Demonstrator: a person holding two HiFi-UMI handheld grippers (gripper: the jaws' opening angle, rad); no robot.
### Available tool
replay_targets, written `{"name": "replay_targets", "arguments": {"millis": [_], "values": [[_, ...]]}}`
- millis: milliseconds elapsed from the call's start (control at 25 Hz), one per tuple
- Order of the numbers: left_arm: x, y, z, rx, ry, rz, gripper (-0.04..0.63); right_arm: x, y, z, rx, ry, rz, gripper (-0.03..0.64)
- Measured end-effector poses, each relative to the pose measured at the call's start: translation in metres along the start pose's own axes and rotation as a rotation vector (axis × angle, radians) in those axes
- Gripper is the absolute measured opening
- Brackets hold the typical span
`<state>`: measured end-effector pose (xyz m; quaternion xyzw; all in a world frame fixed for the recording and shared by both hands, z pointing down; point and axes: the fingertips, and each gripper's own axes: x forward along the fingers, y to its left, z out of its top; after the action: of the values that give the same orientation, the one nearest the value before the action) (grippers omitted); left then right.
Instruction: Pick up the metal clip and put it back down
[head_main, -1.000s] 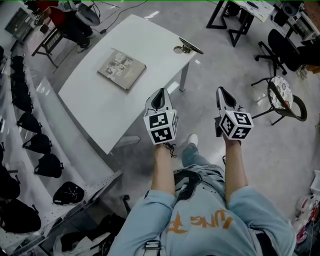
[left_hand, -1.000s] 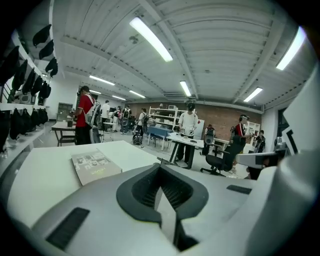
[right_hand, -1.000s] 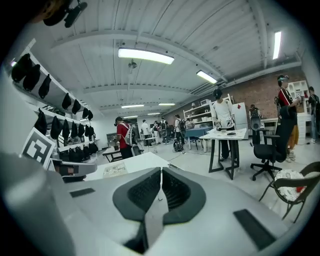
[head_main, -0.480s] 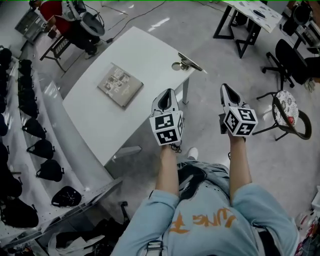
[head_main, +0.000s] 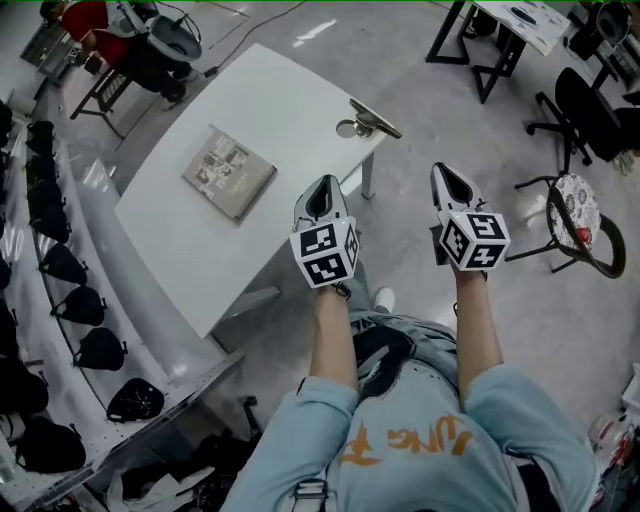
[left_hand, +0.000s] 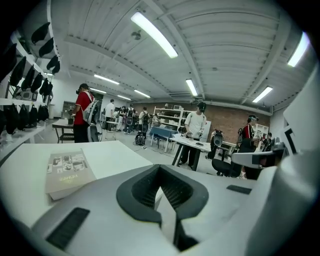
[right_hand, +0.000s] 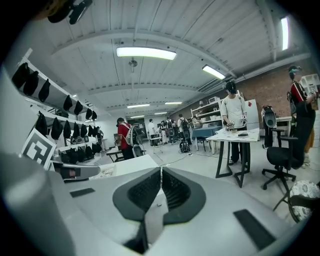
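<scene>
The metal clip (head_main: 371, 119) lies at the far right corner of the white table (head_main: 290, 110), with a small ring beside it. My left gripper (head_main: 322, 190) hovers shut and empty just off the table's near right edge, well short of the clip. Further right, over the floor, my right gripper (head_main: 443, 173) is also shut and empty. The left gripper view has its closed jaws (left_hand: 160, 170) pointing over the table top (left_hand: 115, 152); the clip does not show there. The right gripper view looks past its closed jaws (right_hand: 161, 170) into the room.
A book (head_main: 228, 171) (left_hand: 67, 170) lies mid-table. Shelves with dark helmets (head_main: 60, 270) run along the left. A stool (head_main: 570, 205), black chairs and a black-legged desk (head_main: 500, 30) stand at the right and back. People stand in the far room (left_hand: 82, 117).
The head view has shifted slightly, so the table sits a little differently in frame. Both grippers stay shut and hold about the same place beside the table.
</scene>
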<state>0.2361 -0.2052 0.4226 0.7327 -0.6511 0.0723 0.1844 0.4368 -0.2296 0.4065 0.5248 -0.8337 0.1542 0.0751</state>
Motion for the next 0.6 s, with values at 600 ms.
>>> {"name": "replay_targets", "arguments": {"millis": [600], "values": [[0.084, 0.015, -0.015, -0.034, 0.087, -0.062, 0.009, 0.085, 0.005, -0.017, -0.091, 0.082, 0.005, 0.032]]}}
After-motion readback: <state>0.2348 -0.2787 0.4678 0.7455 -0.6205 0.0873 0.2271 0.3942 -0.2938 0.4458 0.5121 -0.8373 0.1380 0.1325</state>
